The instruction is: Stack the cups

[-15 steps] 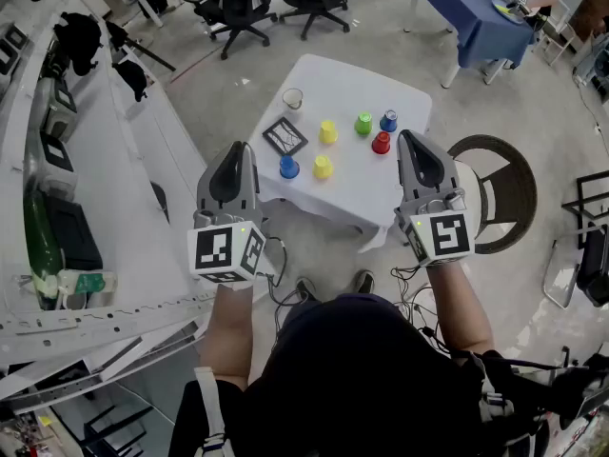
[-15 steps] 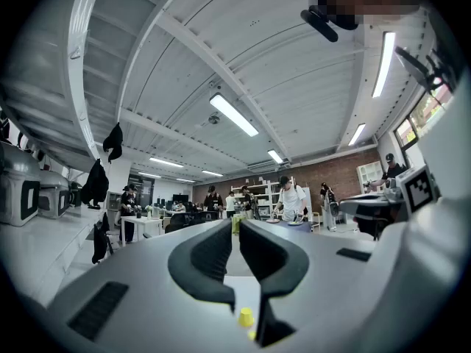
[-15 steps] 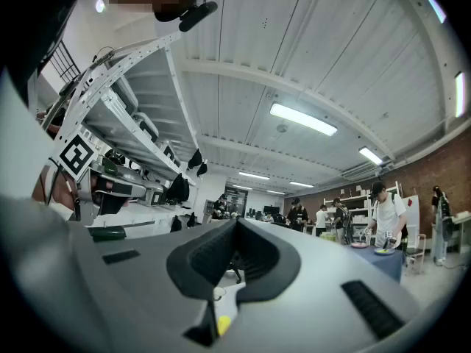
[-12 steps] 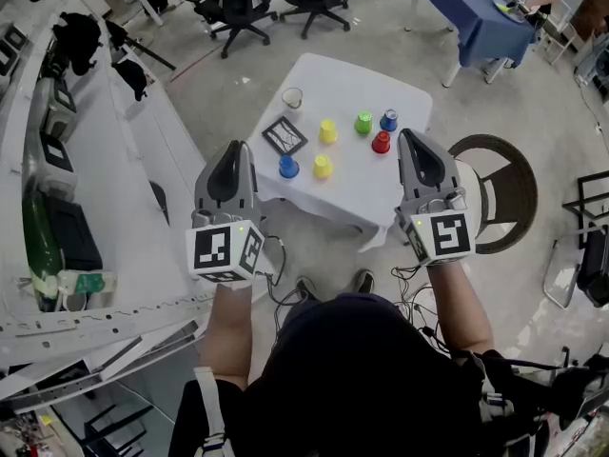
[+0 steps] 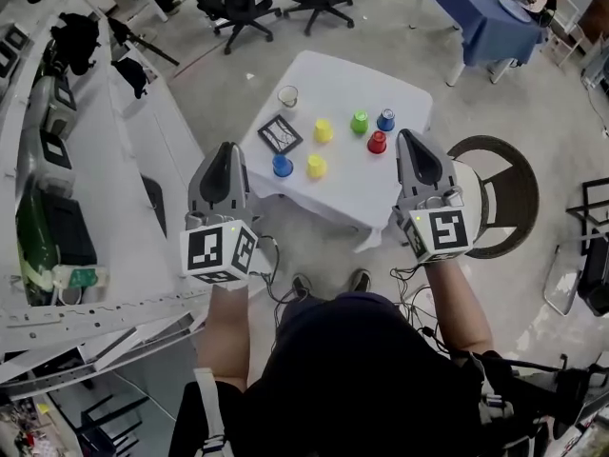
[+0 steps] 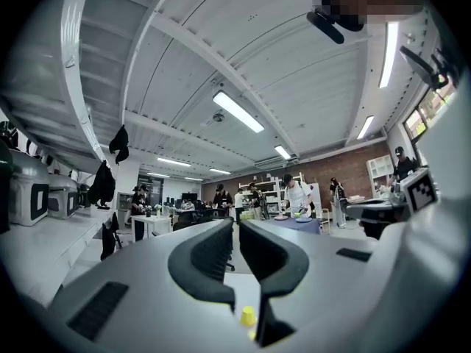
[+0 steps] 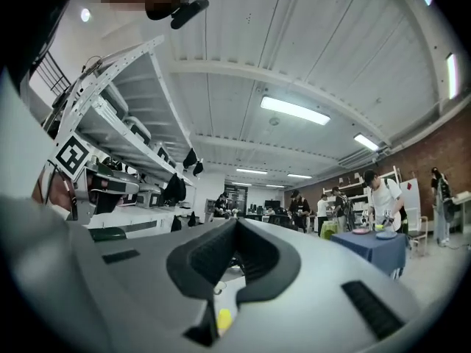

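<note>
Below me a small white table point(image 5: 371, 184) carries several upturned cups: yellow point(image 5: 324, 129), green point(image 5: 359, 122), blue point(image 5: 385, 120), red point(image 5: 377, 142), a second blue point(image 5: 282, 166) and a second yellow point(image 5: 316, 167). Both grippers hover level on my side of the table, well short of the cups. The left gripper point(image 5: 226, 160) point(image 6: 236, 223) is shut and empty, with only a thin slit between its pads. The right gripper point(image 5: 412, 146) point(image 7: 235, 220) is shut too, and its tips meet on nothing. A yellow cup point(image 6: 248, 315) peeks under the left jaws, and another shows under the right jaws point(image 7: 224, 319).
A clear glass point(image 5: 287, 96) and a black-framed square tile point(image 5: 280, 133) share the table's far left part. A round wicker chair point(image 5: 495, 193) stands to the right and white shelving point(image 5: 86, 198) to the left. Office chairs point(image 5: 243, 3) and a blue-covered table point(image 5: 476, 12) stand beyond.
The left gripper has drifted slightly to the left in the head view. The right gripper and the cups stay where they were.
</note>
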A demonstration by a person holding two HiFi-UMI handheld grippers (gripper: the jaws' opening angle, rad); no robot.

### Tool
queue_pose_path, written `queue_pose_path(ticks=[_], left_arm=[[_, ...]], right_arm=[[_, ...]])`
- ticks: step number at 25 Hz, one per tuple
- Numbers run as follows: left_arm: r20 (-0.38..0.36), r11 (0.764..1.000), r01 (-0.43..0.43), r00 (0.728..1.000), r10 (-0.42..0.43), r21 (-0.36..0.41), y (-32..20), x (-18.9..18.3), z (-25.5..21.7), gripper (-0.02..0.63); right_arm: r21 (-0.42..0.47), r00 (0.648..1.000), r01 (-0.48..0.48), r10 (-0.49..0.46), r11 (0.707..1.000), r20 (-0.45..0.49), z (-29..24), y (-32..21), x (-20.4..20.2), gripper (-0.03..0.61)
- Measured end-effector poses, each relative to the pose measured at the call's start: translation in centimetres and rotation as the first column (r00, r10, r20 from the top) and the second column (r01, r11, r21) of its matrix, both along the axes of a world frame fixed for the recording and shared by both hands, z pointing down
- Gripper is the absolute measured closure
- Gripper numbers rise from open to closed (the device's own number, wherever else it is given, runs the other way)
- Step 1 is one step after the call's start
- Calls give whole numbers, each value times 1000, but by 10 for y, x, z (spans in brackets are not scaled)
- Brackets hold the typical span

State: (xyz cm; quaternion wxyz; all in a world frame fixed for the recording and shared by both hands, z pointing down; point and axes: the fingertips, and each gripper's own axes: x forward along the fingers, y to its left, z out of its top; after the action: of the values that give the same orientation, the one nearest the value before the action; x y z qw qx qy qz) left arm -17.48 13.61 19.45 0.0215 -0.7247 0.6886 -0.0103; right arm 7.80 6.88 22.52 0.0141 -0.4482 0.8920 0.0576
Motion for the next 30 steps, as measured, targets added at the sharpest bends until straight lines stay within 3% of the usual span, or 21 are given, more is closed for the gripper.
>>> queue_pose_path(ticks=[5, 10, 18, 23, 30], left_arm=[[7, 998, 54, 999, -54, -11, 6, 5, 9, 580], [-13, 996, 65, 998, -65, -54, 1, 12, 26, 580], [-24, 993, 47, 998, -50, -110, -38, -11, 58, 580], [-52, 989, -16, 999, 8, -148, -80, -35, 81, 580], [-76, 979, -56, 996, 41, -194, -126, -73, 131, 580]], right_arm=[[-24, 1000, 11, -11, 1000, 9, 14, -10, 19, 578], [-33, 998, 36, -37, 999, -42, 26, -20, 17, 578], [-111, 995, 40, -50, 993, -89, 58, -54, -15, 561], [-169, 994, 12, -31, 986, -108, 77, -89, -41, 532], [-288, 982, -5, -50, 958, -181, 143, -130, -83, 541]])
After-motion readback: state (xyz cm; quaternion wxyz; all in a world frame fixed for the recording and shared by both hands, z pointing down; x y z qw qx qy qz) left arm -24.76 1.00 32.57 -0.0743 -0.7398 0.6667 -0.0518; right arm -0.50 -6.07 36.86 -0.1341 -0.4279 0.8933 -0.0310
